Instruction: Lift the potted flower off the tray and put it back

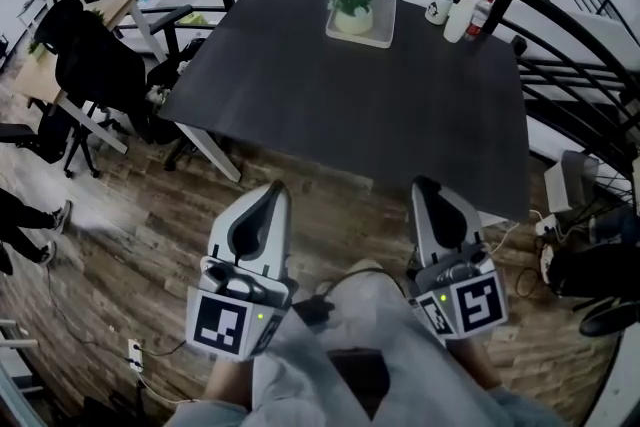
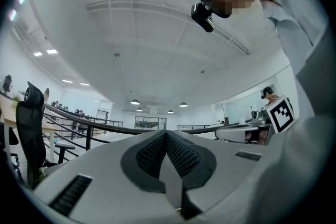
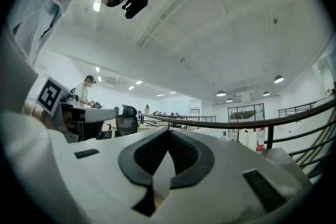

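Potted flower (image 1: 352, 7): pale round pot, green leaves. It stands on a flat white rectangular tray (image 1: 383, 37), upper centre of frame, at the far end of the matte dark surface (image 1: 350, 115). A white mug (image 1: 440, 1) with dark print sits near the tray's right.

Left hand-held gripper (image 1: 270, 190) and right hand-held gripper (image 1: 427, 185), lower frame: smooth white shells, dark ribbed pads (image 2: 184, 157), jaws pressed together with nothing between them. Each carries a marker cube (image 1: 222, 323) with a black-and-white square pattern.

Both hang over wood-plank floor (image 1: 140, 235), short of the surface's near edge. Bare surface lies between that edge and the tray. A curved black railing (image 1: 560, 5) hems the far side.
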A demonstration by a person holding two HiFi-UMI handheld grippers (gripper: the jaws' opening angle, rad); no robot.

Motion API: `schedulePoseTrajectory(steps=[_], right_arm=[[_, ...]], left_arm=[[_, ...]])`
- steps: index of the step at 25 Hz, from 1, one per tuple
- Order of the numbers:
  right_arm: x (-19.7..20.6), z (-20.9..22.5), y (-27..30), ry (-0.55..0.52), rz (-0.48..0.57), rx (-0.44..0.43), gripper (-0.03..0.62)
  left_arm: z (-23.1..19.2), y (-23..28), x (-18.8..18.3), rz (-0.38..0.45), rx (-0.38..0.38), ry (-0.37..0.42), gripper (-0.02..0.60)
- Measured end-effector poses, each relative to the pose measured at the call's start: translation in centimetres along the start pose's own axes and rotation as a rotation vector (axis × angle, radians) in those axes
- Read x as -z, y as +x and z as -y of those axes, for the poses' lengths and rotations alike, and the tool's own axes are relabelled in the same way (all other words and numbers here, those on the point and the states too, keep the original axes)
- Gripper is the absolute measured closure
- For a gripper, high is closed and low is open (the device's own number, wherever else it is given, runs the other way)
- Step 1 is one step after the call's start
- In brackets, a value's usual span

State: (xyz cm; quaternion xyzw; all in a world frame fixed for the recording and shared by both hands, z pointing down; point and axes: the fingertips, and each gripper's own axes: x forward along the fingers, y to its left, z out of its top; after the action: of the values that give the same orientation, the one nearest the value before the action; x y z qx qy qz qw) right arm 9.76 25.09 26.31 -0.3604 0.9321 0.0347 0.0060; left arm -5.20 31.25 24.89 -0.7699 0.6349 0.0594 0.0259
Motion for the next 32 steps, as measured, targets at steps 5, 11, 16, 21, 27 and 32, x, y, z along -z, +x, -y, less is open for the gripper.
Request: schedulePoseTrajectory(steps=[5, 11, 16, 21, 27, 32], right_arm=[[0.3, -0.1, 0.3, 0.000, -0.014, 0.007, 0.591], [1.0, 0.5, 1.2, 0.010, -0.031, 0.014, 0.591], [1.3, 1.3, 2.9, 0.012, -0.042, 0.006, 0.591], [1.9, 2.1, 5.1, 0.016, -0.051, -0.012, 0.591], [2.3, 4.0, 8.9, 0.022, -0.044, -0.037, 0.591], [2.8, 6.3, 12.6, 0.039, -0.046, -0.049, 0.591]], left_arm=[[-0.8, -0.3, 0.2, -0.005, -0.013, -0.011, 0.583], [-1.4, -0.1, 0.7, -0.021, -0.022, -0.012, 0.583], [-2.6, 0.7, 0.9, -0.027, -0.042, -0.015, 0.583], [-3.8, 2.2, 1.3, -0.034, -0.056, -0.013, 0.583], [-5.5, 5.4, 1.9, -0.048, -0.073, -0.005, 0.583], [-6.9, 9.4, 2.1, -0.059, -0.072, 0.007, 0.583]])
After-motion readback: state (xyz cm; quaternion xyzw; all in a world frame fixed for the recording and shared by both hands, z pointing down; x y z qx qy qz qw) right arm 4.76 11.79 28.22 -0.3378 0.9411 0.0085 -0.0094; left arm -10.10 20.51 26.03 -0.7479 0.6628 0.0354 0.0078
